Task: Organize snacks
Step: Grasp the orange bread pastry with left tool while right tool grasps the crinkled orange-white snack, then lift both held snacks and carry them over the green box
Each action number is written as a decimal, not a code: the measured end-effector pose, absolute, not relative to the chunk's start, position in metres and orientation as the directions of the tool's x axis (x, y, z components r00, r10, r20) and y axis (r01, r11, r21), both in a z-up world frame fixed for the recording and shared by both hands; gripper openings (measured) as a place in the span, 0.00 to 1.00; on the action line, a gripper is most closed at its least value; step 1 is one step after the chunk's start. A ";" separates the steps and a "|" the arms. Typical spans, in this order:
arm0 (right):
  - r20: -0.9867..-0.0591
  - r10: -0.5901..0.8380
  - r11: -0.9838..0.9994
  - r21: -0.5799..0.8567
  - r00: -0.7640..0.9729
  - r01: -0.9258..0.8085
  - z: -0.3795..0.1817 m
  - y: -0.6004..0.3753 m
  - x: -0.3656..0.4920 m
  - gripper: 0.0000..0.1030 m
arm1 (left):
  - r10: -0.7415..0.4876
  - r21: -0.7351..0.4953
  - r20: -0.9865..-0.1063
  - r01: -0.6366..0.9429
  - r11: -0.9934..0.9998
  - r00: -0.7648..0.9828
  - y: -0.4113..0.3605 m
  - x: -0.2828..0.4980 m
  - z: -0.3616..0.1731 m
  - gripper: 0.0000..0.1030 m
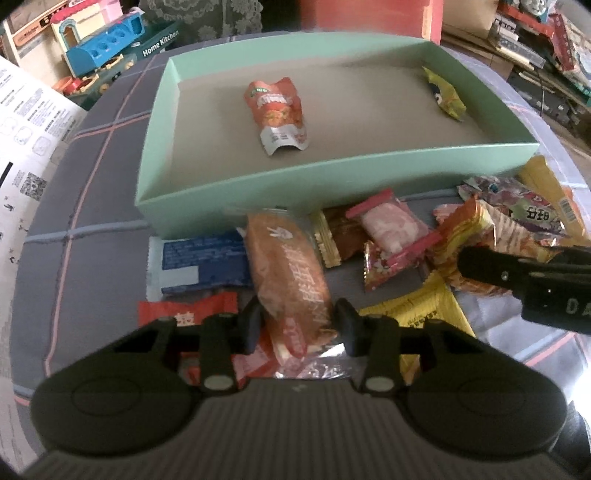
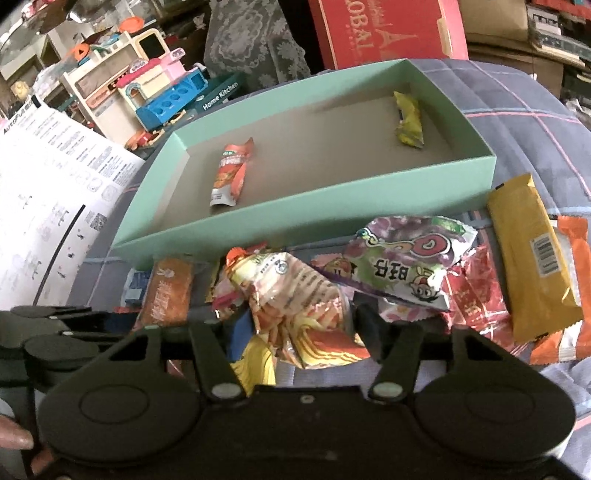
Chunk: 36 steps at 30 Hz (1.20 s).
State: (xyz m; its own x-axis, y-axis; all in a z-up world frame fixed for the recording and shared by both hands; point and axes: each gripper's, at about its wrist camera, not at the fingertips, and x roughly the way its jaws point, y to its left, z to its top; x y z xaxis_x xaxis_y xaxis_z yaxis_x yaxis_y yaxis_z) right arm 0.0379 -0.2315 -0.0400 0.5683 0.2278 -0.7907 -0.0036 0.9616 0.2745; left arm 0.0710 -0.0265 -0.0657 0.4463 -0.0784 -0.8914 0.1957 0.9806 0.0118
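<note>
A green box point(image 1: 332, 173) point(image 2: 303, 210) holds a red pouch point(image 1: 277, 110) point(image 2: 231, 171) and a yellow packet point(image 1: 445, 94) point(image 2: 408, 120). Loose snacks lie piled in front of it. My left gripper point(image 1: 297, 326) is shut on an orange bread packet point(image 1: 291, 273), gripping its near end; the packet also shows in the right wrist view point(image 2: 168, 291). My right gripper point(image 2: 301, 332) is shut on an orange-and-yellow crinkled snack bag point(image 2: 291, 295); the gripper shows at the right of the left wrist view point(image 1: 517, 273).
Around the pile lie a blue wrapper point(image 1: 199, 262), a pink sweet point(image 1: 391, 225), a purple-green bag point(image 2: 406, 258) and a mustard packet point(image 2: 532, 251). A printed sheet point(image 2: 48, 199) hangs at left. Toy boxes point(image 2: 147, 92) and a red carton point(image 2: 384, 29) stand behind.
</note>
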 end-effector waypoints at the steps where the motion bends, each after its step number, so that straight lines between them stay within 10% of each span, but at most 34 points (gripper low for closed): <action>1: -0.792 0.230 0.961 0.276 0.566 -0.005 -0.039 -0.231 0.037 0.49 | -0.084 0.007 -0.888 0.197 0.980 0.452 -0.025 0.070 -0.064 0.38; 19: -0.730 0.319 0.913 0.408 0.605 0.011 0.012 -0.259 0.011 0.44 | -0.218 -0.102 -0.818 0.239 0.966 0.532 -0.007 0.038 -0.009 0.37; 31: -0.674 0.309 0.912 0.409 0.671 -0.009 0.056 -0.264 0.050 0.44 | -0.256 -0.136 -0.785 0.246 0.960 0.564 0.007 0.073 0.017 0.19; 36: -0.690 0.321 0.911 0.413 0.649 -0.012 0.044 -0.258 0.052 0.44 | -0.237 -0.121 -0.813 0.245 0.962 0.532 0.008 0.067 -0.005 0.43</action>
